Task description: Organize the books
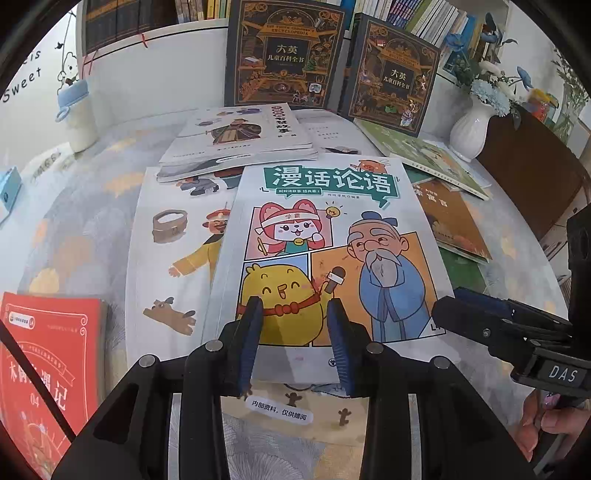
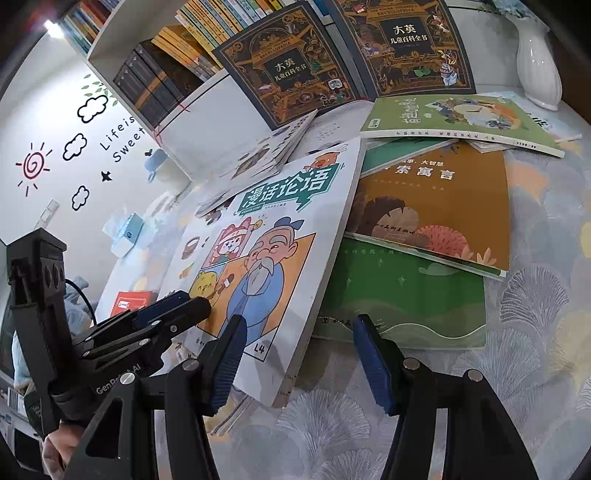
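Two grippers at one comic book [image 1: 317,236], face up mid-desk and slanted across other books; left gripper [image 1: 295,332] opened only a narrow way, pads [image 1: 249,343] either side of the yellow chick printed on the cover, close to the book's near edge, clamped on nothing; touching the cover or just above it, cannot tell; right gripper [image 2: 299,363] roughly half open, the comic book's near right corner between its fingers, one finger over the cover, the other past the book's edge above a green book [image 2: 406,295]; neither pad pressed on anything, nothing held.

Under the comic book's left side, a large white picture book [image 1: 173,240]; under its right edge, a brown book [image 2: 436,206], itself overlapping the green book; beyond the brown one, toward the far right corner of the desk [image 2: 535,295], a pale green book [image 2: 461,122]; behind the comic book, a stack of thin booklets [image 1: 240,136]; at the near left corner, a red book [image 1: 48,354].

Along the far edge, a white bookshelf [image 1: 184,27], packed with upright books, dark volumes [image 1: 122,18] at its left end; leaning against it, two dark encyclopedias [image 1: 284,55] side by side, covers outward; at the far right corner, a white vase [image 1: 471,129] holding blue and white flowers [image 1: 491,92].
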Demonstrator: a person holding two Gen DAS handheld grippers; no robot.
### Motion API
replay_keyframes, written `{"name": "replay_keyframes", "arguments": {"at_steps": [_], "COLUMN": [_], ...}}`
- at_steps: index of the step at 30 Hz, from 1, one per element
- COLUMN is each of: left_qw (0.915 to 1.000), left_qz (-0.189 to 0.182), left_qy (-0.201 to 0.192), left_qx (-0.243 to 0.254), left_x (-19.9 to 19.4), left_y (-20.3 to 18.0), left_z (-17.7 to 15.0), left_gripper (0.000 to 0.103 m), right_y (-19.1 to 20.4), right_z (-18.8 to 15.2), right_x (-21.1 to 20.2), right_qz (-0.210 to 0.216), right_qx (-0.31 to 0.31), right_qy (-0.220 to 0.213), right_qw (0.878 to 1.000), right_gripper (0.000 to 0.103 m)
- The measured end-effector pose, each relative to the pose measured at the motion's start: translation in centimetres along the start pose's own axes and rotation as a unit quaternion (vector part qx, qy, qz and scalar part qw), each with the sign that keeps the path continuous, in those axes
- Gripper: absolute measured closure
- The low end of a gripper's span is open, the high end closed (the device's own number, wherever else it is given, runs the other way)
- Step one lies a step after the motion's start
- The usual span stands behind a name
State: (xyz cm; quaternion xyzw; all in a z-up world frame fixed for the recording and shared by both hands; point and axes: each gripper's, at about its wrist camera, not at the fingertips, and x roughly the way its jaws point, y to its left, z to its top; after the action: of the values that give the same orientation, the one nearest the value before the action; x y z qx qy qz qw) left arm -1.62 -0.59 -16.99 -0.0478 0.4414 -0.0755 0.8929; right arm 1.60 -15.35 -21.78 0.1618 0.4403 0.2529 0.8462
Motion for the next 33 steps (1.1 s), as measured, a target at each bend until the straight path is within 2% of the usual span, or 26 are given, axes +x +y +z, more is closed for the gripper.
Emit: {"name": "replay_keyframes", "arguments": {"at_steps": [6, 7, 11, 17, 21, 24, 30, 33], "left_qw": [0.9987, 0.9986, 0.9964, 0.9918, 0.9932, 0.9932, 0.9977, 0.9977], "left_qz": [-0.047, -0.05, -0.083, -0.125, -0.111, -0.11, -0.061, -0.059], "left_qy": [0.005, 0.006, 0.011, 0.022, 0.023, 0.025, 0.029, 0.025], "left_qx": [-0.016, -0.015, -0.013, -0.01, 0.024, 0.027, 0.01, -0.019], "left_x": [0.3, 0.3, 0.4, 0.4, 0.1, -0.2, -1.5, -1.4], "left_y": [0.7, 0.7, 0.4, -0.1, -1.1, -1.3, 0.3, 2.4], "left_z": [0.3, 0.3, 0.1, 0.0, -0.4, -0.8, -1.2, -0.9], "left_gripper": [0.07, 0.07, 0.07, 0.071, 0.071, 0.07, 0.07, 0.07], "right_y": [1.5, 1.7, 2.7, 2.1, 1.2, 0.9, 0.7, 0.4], "right_z": [0.4, 0.5, 0.4, 0.0, -1.1, -2.1, -3.2, -2.8], "right_x": [0.9, 1.1, 1.5, 1.0, 1.3, 0.8, -1.3, -2.4], "right_qz": [0.003, 0.012, -0.005, 0.033, 0.062, 0.078, 0.061, 0.055], "right_qx": [-0.016, -0.017, -0.033, -0.007, 0.014, 0.014, -0.011, -0.018], "right_qy": [0.01, 0.013, 0.016, 0.026, 0.049, 0.038, 0.017, -0.007], "right_qw": [1.0, 1.0, 0.999, 0.999, 0.997, 0.996, 0.998, 0.998], "right_gripper": [0.044, 0.041, 0.037, 0.038, 0.041, 0.041, 0.041, 0.041]}}
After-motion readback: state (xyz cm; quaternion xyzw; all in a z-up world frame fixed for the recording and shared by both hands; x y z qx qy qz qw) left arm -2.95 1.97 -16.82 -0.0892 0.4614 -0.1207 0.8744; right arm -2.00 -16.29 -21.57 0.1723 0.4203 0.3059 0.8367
